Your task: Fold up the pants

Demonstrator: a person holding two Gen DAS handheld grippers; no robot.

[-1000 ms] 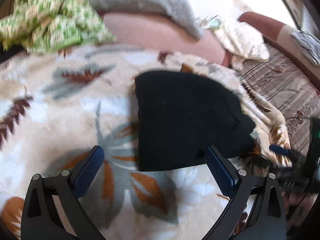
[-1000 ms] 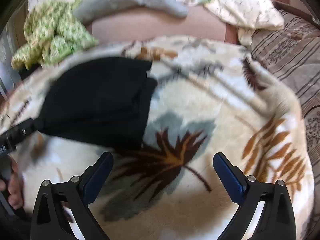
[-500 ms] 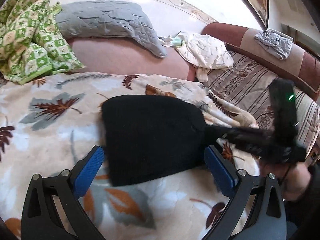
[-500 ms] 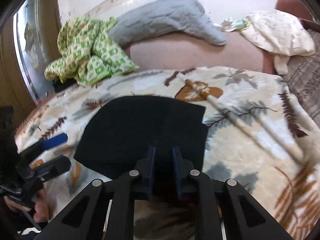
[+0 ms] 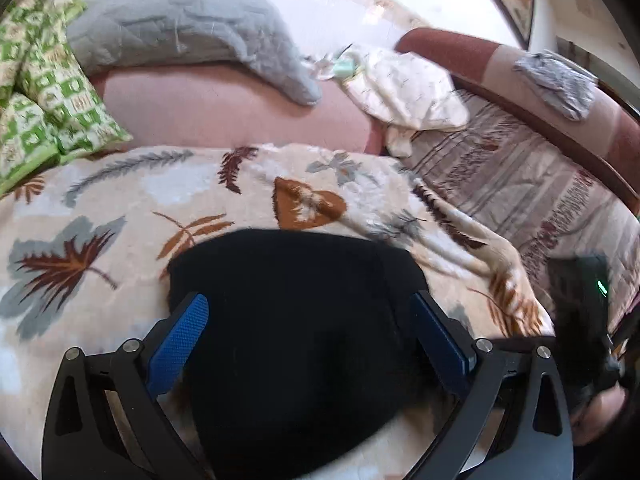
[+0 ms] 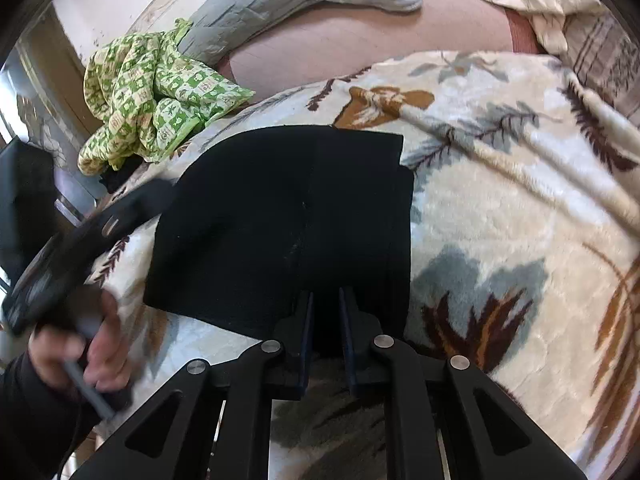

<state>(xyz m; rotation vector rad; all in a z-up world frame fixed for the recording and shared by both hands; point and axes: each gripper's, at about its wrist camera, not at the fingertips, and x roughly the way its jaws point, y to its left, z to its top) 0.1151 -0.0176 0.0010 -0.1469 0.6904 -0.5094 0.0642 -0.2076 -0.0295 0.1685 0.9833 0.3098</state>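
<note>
Right hand-held gripper (image 6: 326, 312) pinches one folded pants (image 6: 288, 220); left hand-held gripper (image 5: 308, 320) spread

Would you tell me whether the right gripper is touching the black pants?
Touching: the right wrist view shows the right gripper shut on the near edge of the black pants.

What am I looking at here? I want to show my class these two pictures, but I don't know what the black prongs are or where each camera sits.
No robot here: a person holds a two-fingered tool in each hand, with a camera on each looking along its fingers. One picture comes from the left hand-held gripper, whose blue-padded fingers stand wide open over the black pants. The other comes from the right hand-held gripper, closed on the near edge of the same pants. They lie folded on a leaf-patterned blanket, with a green checked cloth and a grey pillow behind.
</note>
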